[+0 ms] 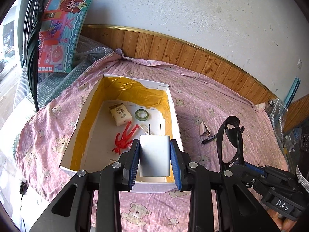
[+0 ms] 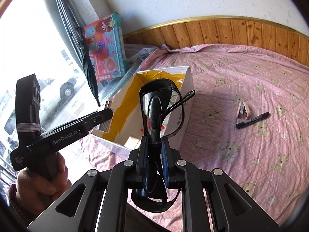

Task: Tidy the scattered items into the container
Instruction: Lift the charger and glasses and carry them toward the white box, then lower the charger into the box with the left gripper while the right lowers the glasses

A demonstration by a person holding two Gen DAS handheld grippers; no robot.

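My left gripper (image 1: pixel 155 142) is shut on a white charger plug (image 1: pixel 154 156), prongs pointing away, held over the near end of the white box (image 1: pixel 85 116) lined with yellow tape. Inside the box lie a beige packet (image 1: pixel 120 115), a green tape roll (image 1: pixel 142 114) and a red toy figure (image 1: pixel 125 138). My right gripper (image 2: pixel 154 139) is shut on folded black sunglasses (image 2: pixel 154 112), raised beside the box (image 2: pixel 188 81). A black marker (image 2: pixel 253 120) and a small pink item (image 2: pixel 243 110) lie on the bed cover to the right. In the right wrist view a hand holds the left gripper (image 2: pixel 105 112) at the box's left.
The box sits on a pink bear-print bed cover (image 1: pixel 222 104) edged by wooden panelling (image 1: pixel 173 50). A toy washing-machine carton (image 1: pixel 61 32) and a folded dark umbrella (image 1: pixel 32 44) lean at the far left by the window. Bubble wrap (image 1: pixel 87 58) lies beyond the box.
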